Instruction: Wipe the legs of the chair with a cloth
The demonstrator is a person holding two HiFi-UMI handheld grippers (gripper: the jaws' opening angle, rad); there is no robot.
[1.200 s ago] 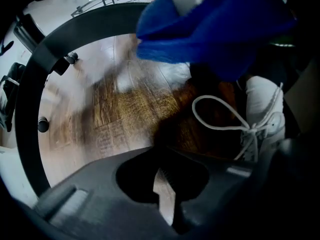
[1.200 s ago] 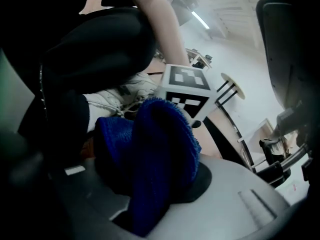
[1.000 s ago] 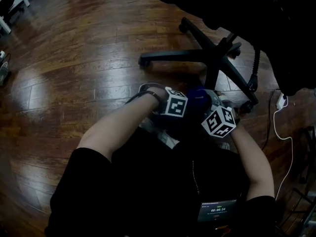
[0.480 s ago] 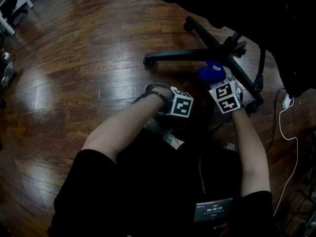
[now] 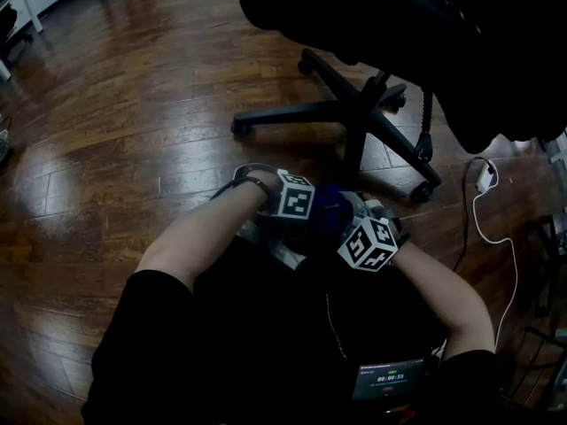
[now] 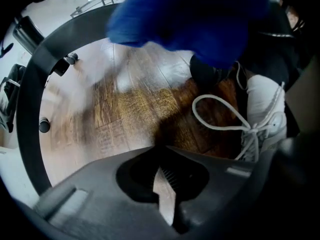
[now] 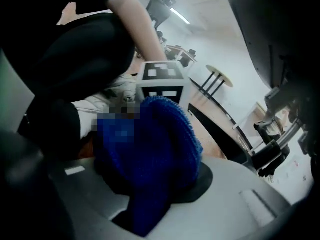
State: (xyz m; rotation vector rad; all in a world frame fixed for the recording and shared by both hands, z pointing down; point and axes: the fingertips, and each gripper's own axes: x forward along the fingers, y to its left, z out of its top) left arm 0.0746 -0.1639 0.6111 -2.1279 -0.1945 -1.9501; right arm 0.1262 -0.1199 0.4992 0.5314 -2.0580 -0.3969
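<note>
The black chair base [image 5: 350, 113] spreads its legs over the wooden floor in front of me, under the dark seat [image 5: 354, 11]. My right gripper [image 5: 368, 243] is shut on a blue cloth [image 5: 330, 209], which bulges out of its jaws [image 7: 150, 149]. It hovers close to my body, short of the nearest chair leg [image 5: 403, 153]. My left gripper [image 5: 295, 195] points straight down beside it, shut with nothing between its jaws [image 6: 167, 184]. The cloth [image 6: 185, 14] shows blurred at the top of the left gripper view. A curved chair leg [image 6: 27, 104] runs down that view's left side.
A white shoe with loose laces [image 6: 265, 114] rests on the floor next to the left gripper. At the right of the chair lie a white cable and plug [image 5: 483, 180]. Castors [image 5: 239, 127] end the chair legs. Wooden floor [image 5: 133, 122] stretches away to the left.
Half a second ago the right gripper held the cloth out by the chair's centre column. It has since pulled back toward my body, beside the left gripper. The left gripper stayed put.
</note>
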